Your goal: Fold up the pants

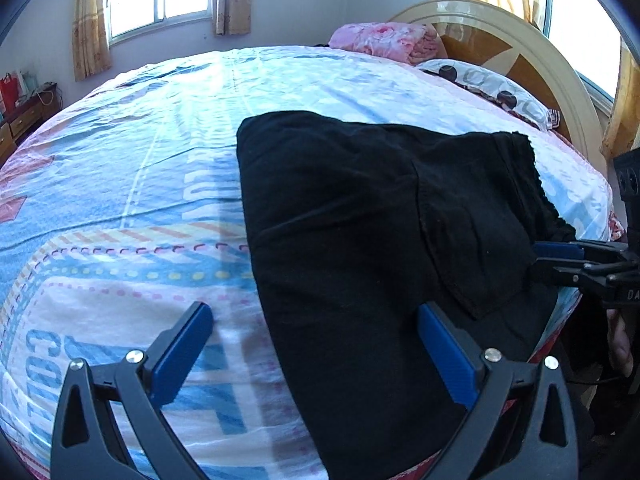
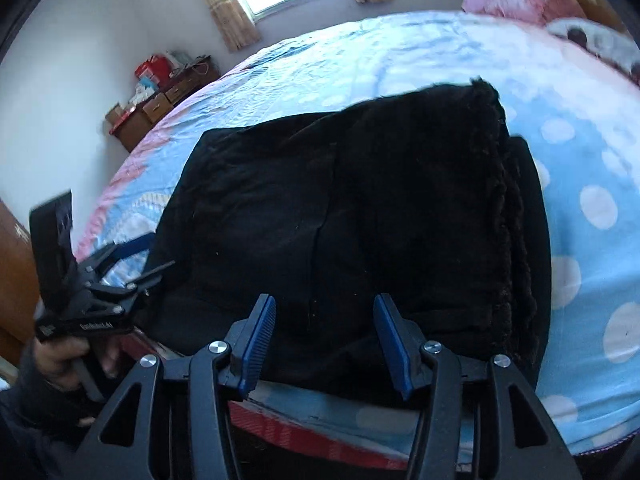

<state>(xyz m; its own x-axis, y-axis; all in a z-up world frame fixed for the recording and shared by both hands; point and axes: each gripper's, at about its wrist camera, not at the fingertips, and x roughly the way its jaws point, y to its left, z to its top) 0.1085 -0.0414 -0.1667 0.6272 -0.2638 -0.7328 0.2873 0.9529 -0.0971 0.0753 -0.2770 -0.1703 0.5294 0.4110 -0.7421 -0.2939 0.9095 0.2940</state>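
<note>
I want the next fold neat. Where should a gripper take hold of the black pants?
Probably the waistband edge, the thick, ruffled end of the black pants. Come in low from the bed's near side, so one finger slides beneath the stacked layers; that edge lies flat on the bedsheet.

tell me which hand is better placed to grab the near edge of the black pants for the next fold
Right, probably. The right tongs sit open directly over the near edge of the black pants, cloth showing between the pads. The left tongs are open too, but straddle the pants' left side, one pad over the bedsheet.
</note>
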